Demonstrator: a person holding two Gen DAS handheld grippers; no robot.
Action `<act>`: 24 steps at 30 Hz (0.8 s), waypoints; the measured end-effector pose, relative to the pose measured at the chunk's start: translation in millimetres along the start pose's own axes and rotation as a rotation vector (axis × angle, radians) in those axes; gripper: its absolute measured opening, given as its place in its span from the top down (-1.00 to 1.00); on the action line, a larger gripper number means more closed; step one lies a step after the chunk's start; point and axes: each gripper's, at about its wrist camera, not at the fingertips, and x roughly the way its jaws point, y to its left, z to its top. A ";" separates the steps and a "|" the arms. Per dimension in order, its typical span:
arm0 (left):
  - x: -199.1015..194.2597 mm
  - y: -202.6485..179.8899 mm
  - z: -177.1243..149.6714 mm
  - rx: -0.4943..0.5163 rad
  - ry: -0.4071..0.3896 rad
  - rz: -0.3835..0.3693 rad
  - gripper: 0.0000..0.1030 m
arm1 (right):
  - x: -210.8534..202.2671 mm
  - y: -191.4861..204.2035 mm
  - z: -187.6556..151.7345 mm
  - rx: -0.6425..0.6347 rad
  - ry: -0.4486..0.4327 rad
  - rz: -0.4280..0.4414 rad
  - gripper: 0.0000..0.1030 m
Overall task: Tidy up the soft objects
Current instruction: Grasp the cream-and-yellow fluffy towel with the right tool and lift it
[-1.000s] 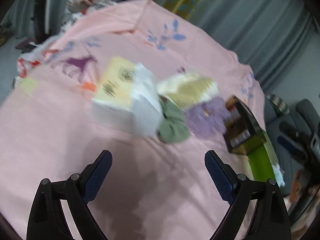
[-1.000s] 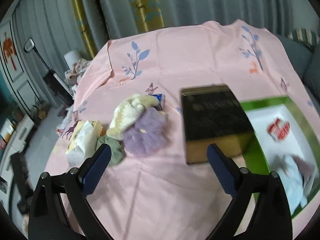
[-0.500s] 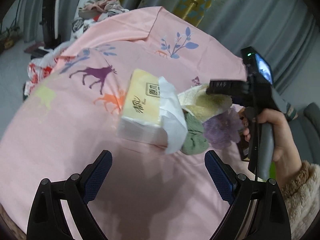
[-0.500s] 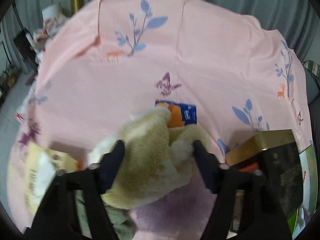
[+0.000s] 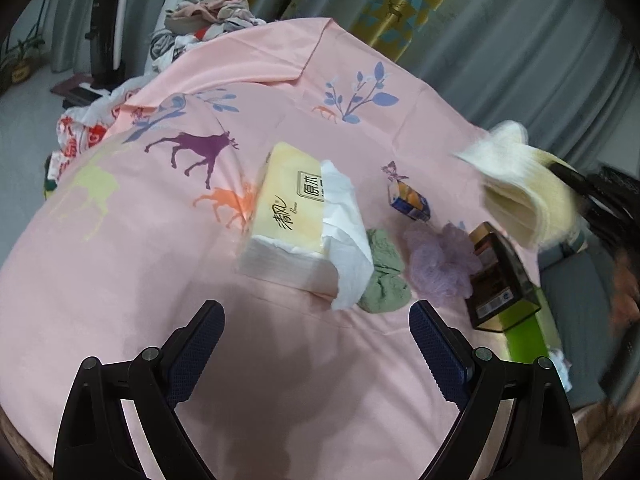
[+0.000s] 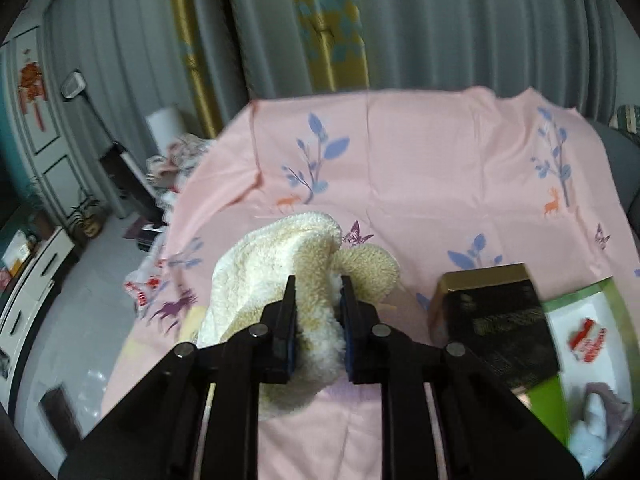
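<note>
My right gripper [image 6: 318,292] is shut on a cream and tan fleece item [image 6: 276,264] and holds it up above the pink tablecloth [image 6: 420,168]; the fleece also shows lifted at the right of the left wrist view [image 5: 516,184]. My left gripper [image 5: 316,316] is open and empty, low over the cloth in front of a tissue pack [image 5: 296,216]. A green sock [image 5: 384,276] and a purple fluffy item [image 5: 440,264] lie next to the pack. A green box [image 6: 576,356] with white lining holds soft items at the right.
A black and gold box [image 6: 496,316] stands beside the green box and shows in the left wrist view [image 5: 500,276]. A small blue and orange packet [image 5: 412,200] lies on the cloth. Curtains hang behind the table. Laundry [image 5: 208,12] is heaped beyond the far left edge.
My right gripper closed on the fleece item and lifted it off the pile, toward the right. My left gripper stayed open and drew slightly closer to the tissue pack.
</note>
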 end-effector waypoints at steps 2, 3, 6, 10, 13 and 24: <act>-2.5 -0.3 -1.0 -0.010 -0.004 -0.015 -0.82 | -28.6 -2.7 -6.8 -0.016 -0.028 0.008 0.66; -3.6 -0.9 -1.8 -0.012 -0.007 -0.015 -0.82 | -44.7 -4.8 -11.3 -0.019 -0.049 0.009 0.66; -4.8 -2.8 -4.7 -0.012 -0.005 -0.021 -0.82 | -81.2 -10.8 -28.6 -0.026 -0.072 0.005 0.65; -3.9 -10.3 -9.3 -0.004 0.022 -0.070 -0.82 | -85.3 -16.2 -57.1 -0.054 0.013 -0.009 0.64; -2.7 -23.8 -14.8 0.041 0.035 -0.104 -0.82 | -66.9 -18.1 -88.8 -0.055 0.090 -0.068 0.64; 13.7 -43.7 -30.4 0.136 0.119 -0.055 -0.82 | 10.7 3.9 -175.9 -0.068 0.270 0.035 0.61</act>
